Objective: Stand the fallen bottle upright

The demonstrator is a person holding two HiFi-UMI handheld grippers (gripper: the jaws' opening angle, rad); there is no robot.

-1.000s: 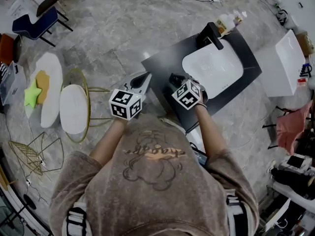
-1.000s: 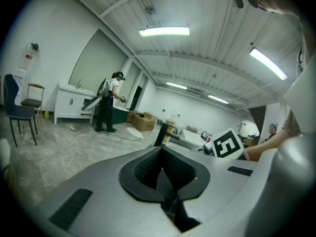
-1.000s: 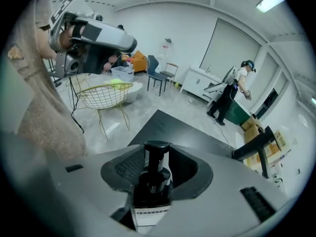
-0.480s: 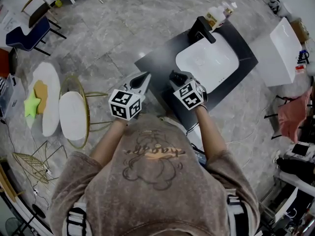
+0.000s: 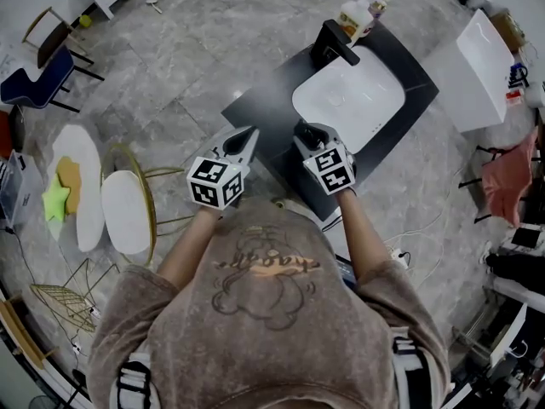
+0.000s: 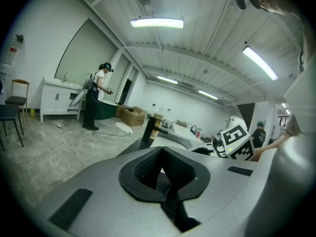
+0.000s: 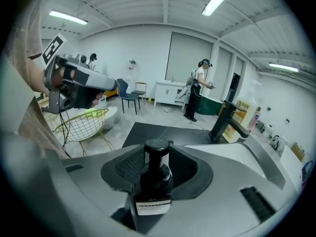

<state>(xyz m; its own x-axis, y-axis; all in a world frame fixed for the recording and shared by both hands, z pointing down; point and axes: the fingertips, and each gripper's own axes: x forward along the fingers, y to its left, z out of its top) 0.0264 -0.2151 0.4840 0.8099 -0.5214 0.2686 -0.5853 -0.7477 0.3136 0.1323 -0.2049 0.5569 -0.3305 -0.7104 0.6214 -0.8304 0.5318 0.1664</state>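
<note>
Bottle (image 7: pixel 155 174): small and dark with a black round cap. It sits between the jaws of your right gripper (image 7: pixel 157 158), cap pointing away from you along the jaws. In the head view it is over the near edge of the dark surface (image 5: pixel 264 113); I cannot tell whether it touches it.
Bottle label (image 7: pixel 153 208): a white strip low on the body with fine print, too small to read.
Right gripper: clamped on the bottle, with a ribbed pad against each side of it.
Left gripper (image 6: pixel 163 171): jaws drawn together with nothing between them. It is off the surface's left corner, just beside your right gripper.
Marker cubes: one sits on the left gripper (image 5: pixel 217 181) and one on the right (image 5: pixel 330 169). Both carry black-and-white square codes, with no letters.
Basin (image 5: pixel 349 96): white with rounded corners, set into the dark surface beyond your right gripper.
Faucet (image 5: pixel 332 43): black and angular, at the basin's far rim.
Pump bottles (image 5: pixel 358 11): two pale ones just behind the faucet; their print is not legible.
Wire basket (image 7: pixel 81 122): gold, standing on the floor to your left.
Your sweatshirt (image 5: pixel 264 313): an outline drawing under a script word I cannot make out.
</note>
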